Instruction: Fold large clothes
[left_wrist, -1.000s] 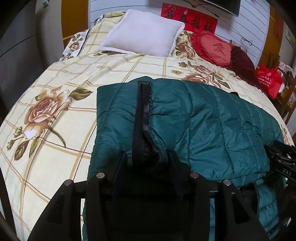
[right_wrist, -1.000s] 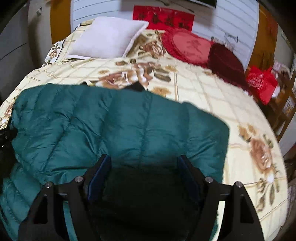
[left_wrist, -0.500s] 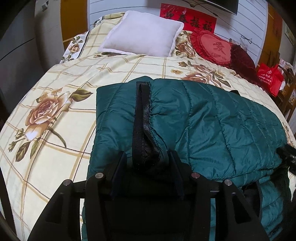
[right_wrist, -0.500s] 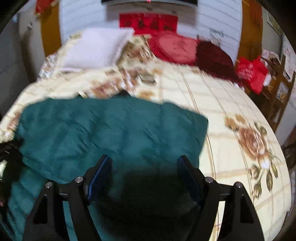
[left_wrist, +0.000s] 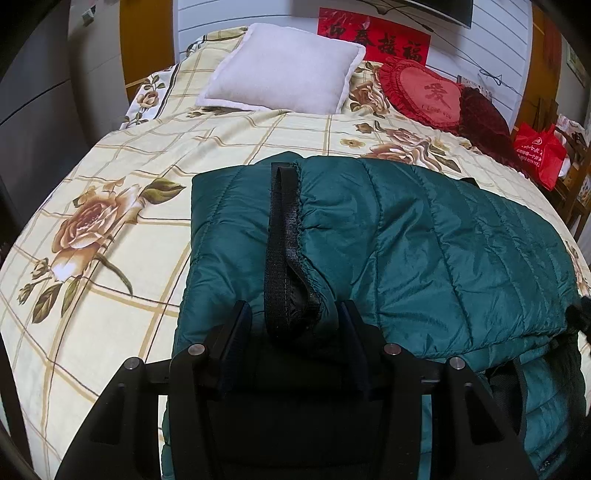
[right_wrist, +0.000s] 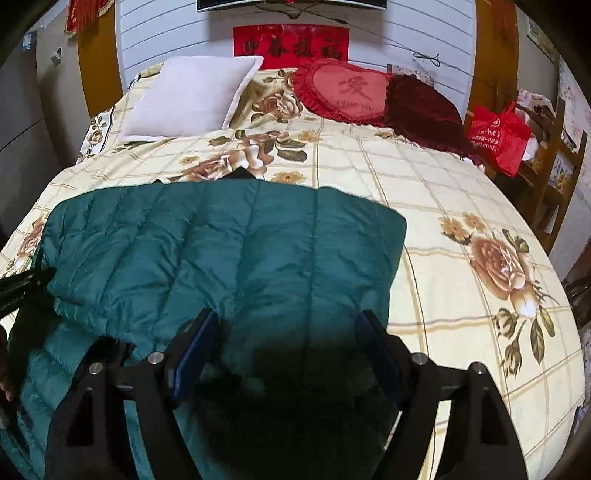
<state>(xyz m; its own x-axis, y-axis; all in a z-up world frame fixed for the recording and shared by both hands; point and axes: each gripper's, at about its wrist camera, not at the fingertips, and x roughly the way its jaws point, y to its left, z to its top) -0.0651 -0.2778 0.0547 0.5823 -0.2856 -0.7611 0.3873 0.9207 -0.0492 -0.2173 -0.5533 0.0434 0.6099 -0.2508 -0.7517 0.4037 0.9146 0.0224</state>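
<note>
The jacket (left_wrist: 424, 251), a dark green quilted one, lies folded on the bed (left_wrist: 110, 302), in the lower middle of both views. In the left wrist view its upper layer covers the area from 12 to 3 o'clock of the left gripper (left_wrist: 291, 317), and a lower layer shows under it at 4 o'clock. A black strap (left_wrist: 282, 243) with a rough edge runs along the open hem, from 12 o'clock down to the gripper.

The fingers of the left gripper stand apart, one on each side of the hem and the strap. The fabric bulges between them, but the pads do not seem to press it, so the jaws look open around the hem.

In the right wrist view the right gripper (right_wrist: 290, 343) also has its fingers (right_wrist: 195, 343) wide apart, with the blue pads visible. The jacket's near edge lies between and under them in dark shadow; I cannot tell if they touch it. At 9 o'clock in this view, at the frame edge, a black part of the other tool touches the jacket's left side.

Further up the bed, at 11 o'clock, is a white pillow (right_wrist: 192, 98). At 1 o'clock is a red heart cushion (right_wrist: 347, 90), with a dark red cushion (right_wrist: 424, 110) just beside it. A red bag (right_wrist: 498, 134) stands at 2 o'clock, beside the bed.
</note>
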